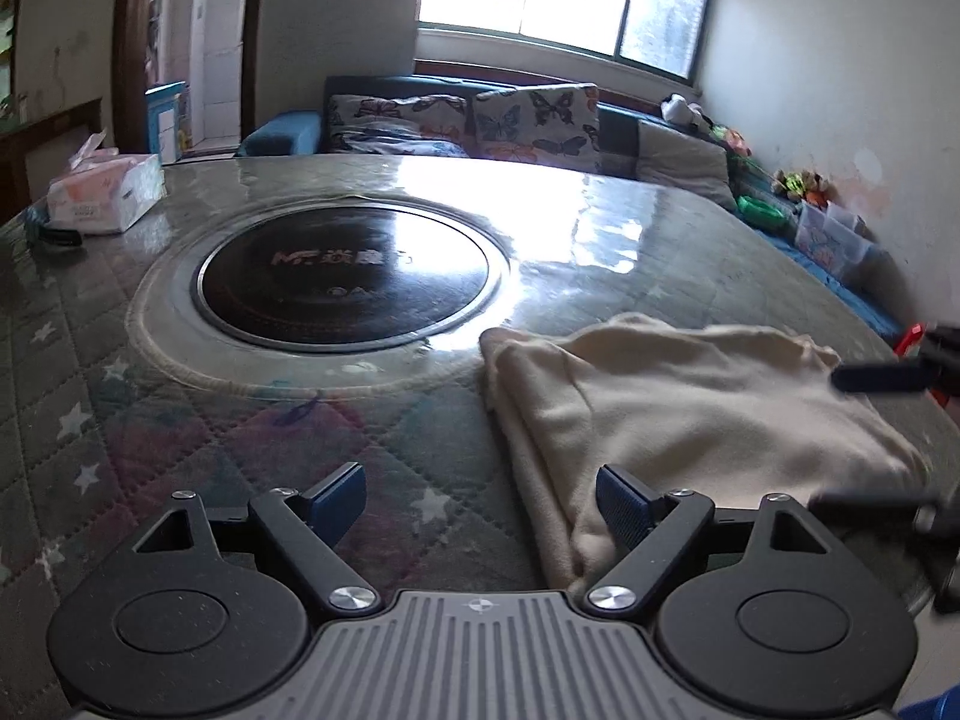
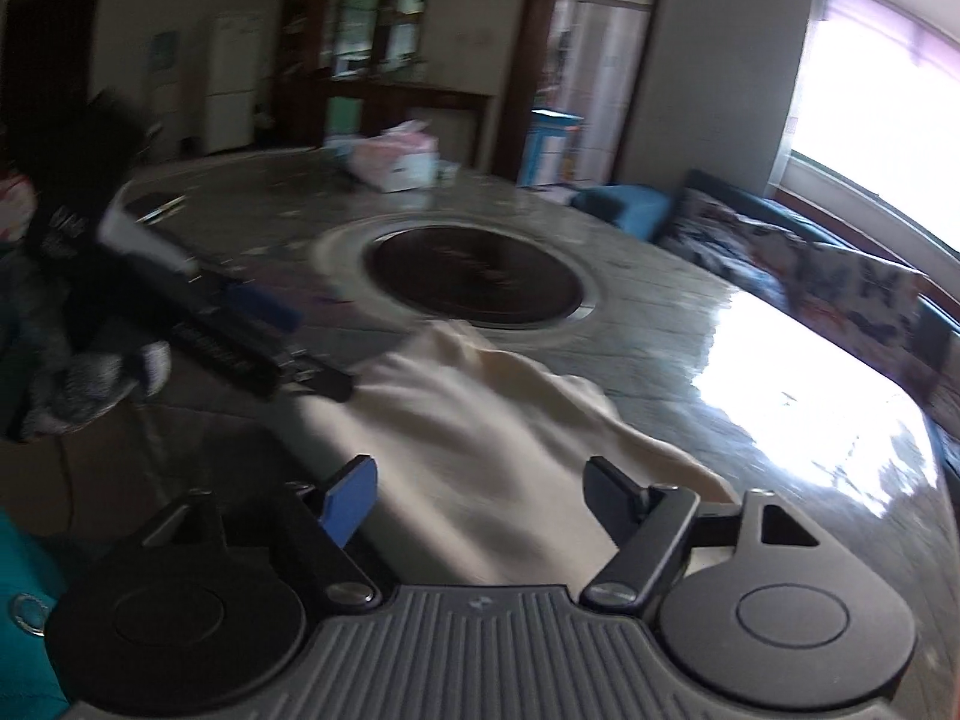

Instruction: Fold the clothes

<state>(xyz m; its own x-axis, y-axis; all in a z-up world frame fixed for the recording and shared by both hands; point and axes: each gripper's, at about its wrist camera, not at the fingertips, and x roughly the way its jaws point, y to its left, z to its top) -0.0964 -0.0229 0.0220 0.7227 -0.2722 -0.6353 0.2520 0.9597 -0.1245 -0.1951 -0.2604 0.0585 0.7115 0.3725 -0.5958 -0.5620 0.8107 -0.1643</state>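
Cream garment (image 1: 690,402) lies folded in layers near surface (image 1: 240,420) edge; both hand-held grippers (image 1: 480,498) (image 2: 480,492) wide open, empty; tidying maybe left.

My left tool (image 1: 480,501) fills the lower frame of its own view: a grey ribbed plate with a small crosshair mark at its top edge, flanked by two black round housings with raised discs. Black link arms run up from silver screws to two fingers (image 1: 624,507) faced with ribbed blue pads. My right tool (image 2: 480,498) looks the same, with one blue pad (image 2: 351,501) bright and the other dark. At the left of the right view, blurred, I see a grey speckled glove (image 2: 96,384) and dark clothing with white lettering.
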